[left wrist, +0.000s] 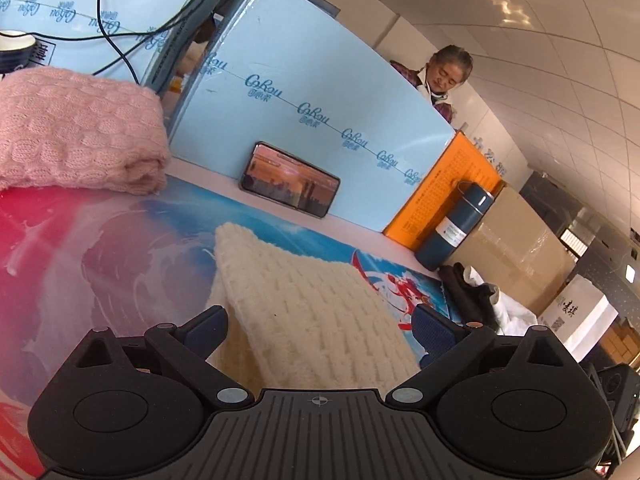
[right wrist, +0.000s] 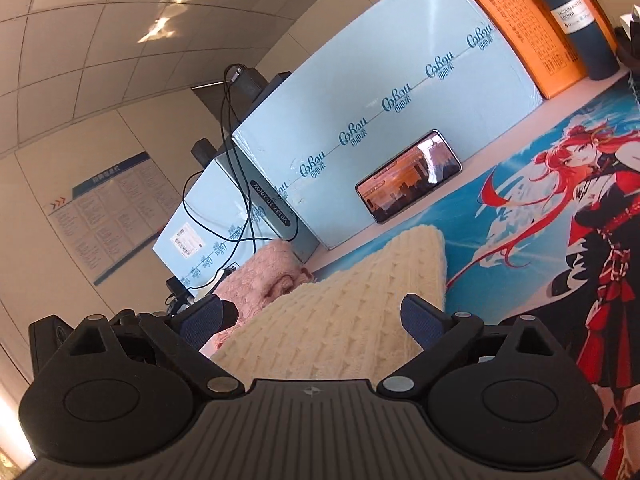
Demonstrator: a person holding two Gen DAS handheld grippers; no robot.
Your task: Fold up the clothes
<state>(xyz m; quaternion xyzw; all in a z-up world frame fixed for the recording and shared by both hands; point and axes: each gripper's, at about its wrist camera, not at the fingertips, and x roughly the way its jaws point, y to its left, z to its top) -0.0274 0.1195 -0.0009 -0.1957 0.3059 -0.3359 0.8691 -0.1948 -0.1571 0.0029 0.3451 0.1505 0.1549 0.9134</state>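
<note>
Your left gripper (left wrist: pixel 320 326) has its fingers (left wrist: pixel 206 330) spread wide, gripping nothing. The folded cream cable-knit sweater (left wrist: pixel 296 300) lies between them on the printed anime mat (left wrist: pixel 80 248) covering the counter; the pads stand clear of the knit. Your right gripper (right wrist: pixel 318 316) is likewise wide apart and empty, with the same cream sweater (right wrist: pixel 348 292) below it. A folded pink knit sweater (left wrist: pixel 76 128) rests at the mat's far left. A phone (left wrist: pixel 290 184) leans against the pale blue carton (left wrist: pixel 320 92). A dark blue flask (left wrist: pixel 452 224) stands beside the orange box (left wrist: pixel 448 188).
</note>
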